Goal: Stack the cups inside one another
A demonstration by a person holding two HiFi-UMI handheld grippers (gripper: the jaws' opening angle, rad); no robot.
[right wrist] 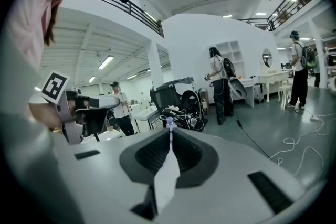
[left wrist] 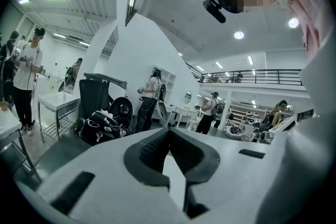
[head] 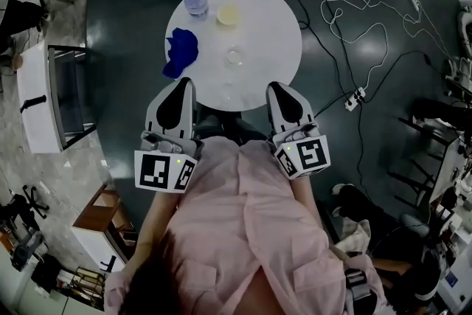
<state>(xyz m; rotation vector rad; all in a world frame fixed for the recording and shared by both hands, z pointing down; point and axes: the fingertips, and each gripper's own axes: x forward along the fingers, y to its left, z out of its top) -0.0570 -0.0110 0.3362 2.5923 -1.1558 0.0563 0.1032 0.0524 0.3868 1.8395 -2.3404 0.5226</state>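
Cups (head: 228,15), likely two, beyond left tongs (head: 186,82), right tongs (head: 275,85)

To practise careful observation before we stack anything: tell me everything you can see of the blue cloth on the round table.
The blue cloth is deep blue, soft-looking fabric, crumpled into an uneven heap, not folded. It lies at the left side of the round white table, its near end reaching the rim. The water bottle stands just beyond it, the yellowish cup and the clear cup to its right, all apart from it.
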